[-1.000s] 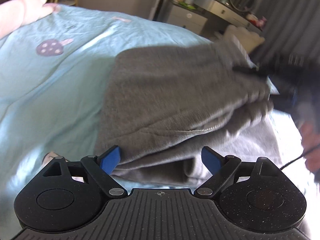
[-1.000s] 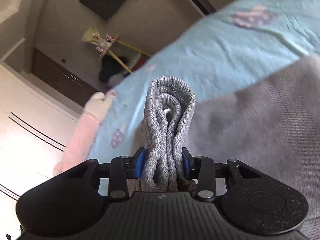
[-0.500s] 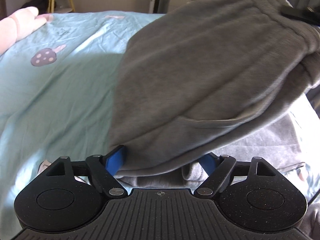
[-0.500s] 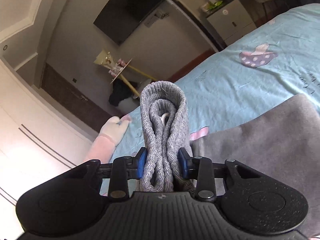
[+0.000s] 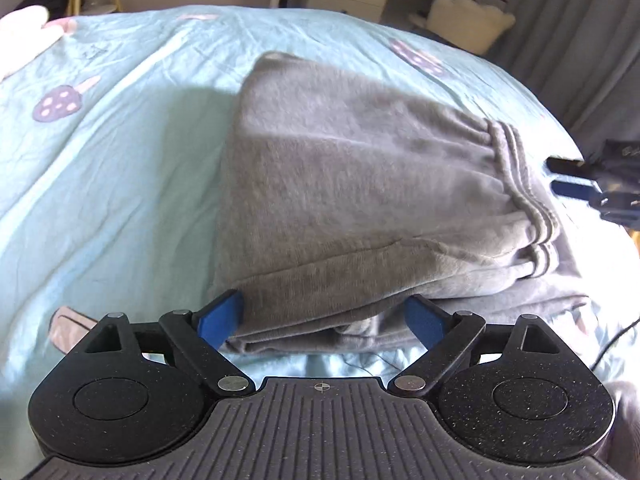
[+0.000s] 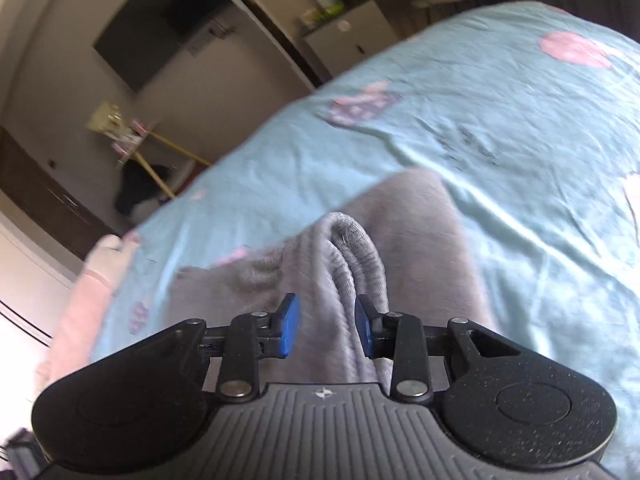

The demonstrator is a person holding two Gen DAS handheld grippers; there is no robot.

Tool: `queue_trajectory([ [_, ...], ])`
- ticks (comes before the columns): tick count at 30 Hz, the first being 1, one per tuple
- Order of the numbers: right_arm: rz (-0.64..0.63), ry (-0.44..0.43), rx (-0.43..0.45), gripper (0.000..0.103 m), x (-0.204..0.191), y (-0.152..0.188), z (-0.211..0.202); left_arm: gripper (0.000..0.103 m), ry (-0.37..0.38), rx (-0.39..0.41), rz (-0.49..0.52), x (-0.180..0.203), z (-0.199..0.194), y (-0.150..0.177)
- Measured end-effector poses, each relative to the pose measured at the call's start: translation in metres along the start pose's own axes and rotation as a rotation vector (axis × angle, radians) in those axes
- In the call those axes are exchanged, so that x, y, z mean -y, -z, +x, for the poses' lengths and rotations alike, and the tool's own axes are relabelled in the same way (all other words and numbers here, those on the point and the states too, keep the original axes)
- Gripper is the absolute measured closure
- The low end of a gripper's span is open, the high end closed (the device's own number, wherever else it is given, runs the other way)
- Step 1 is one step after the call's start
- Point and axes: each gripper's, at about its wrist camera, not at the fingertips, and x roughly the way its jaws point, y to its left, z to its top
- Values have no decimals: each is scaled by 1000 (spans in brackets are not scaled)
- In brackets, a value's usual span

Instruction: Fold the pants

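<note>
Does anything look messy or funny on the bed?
A little. The grey pants are folded on the blue bedspread, but the layers don't line up: a lower layer sticks out past the top fold on the waistband side. Nothing looks spilled or torn.

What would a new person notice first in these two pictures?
The grey pants stand out first, folded in a thick pile on the light blue bedsheet. The left gripper straddles their near edge with its jaws wide apart, and the right gripper has its blue pads on either side of the ribbed waistband.
</note>
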Motion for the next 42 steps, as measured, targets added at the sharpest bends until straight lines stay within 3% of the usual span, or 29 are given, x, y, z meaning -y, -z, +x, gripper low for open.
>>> queue_trajectory([
  [1, 34, -7, -33, 60, 8, 1, 4, 8, -6, 2, 4, 0, 0, 0],
  [2, 60, -11, -59, 40, 14, 3, 8, 8, -4, -1, 2, -1, 1, 0],
  [4, 88, -36, -89, 24, 21, 7, 15, 8, 1, -4, -8, -2, 2, 0],
  [9, 78, -113, -131, 21, 20, 8, 40, 7, -3, -6, -10, -2, 3, 0],
  [12, 114, -164, -137, 22, 20, 5, 55, 7, -6, -7, -12, -2, 4, 0],
  [16, 126, -204, -152, 54, 18, 2, 66, 7, -5, -12, -40, -6, 6, 0],
  [21, 136, -217, -149, 48, 23, 6, 69, 6, 0, -25, -52, -6, 9, -1],
  [23, 124, -178, -152, 47, 15, 5, 69, 5, -12, -30, -39, -3, 11, -1],
  [27, -53, -76, -97, 63, -24, 3, 52, 5, -23, -29, -41, -3, 8, 0],
  [34, -162, -166, 57, 67, -77, -10, -10, 5, 7, -11, -47, 1, -3, 6],
  [37, -193, -181, 86, 67, -93, -14, -28, 5, 33, -25, -62, 3, 3, 5],
  [42, -248, -152, 101, 67, -109, -10, -38, 9, 2, -9, -63, 8, 6, 6],
])
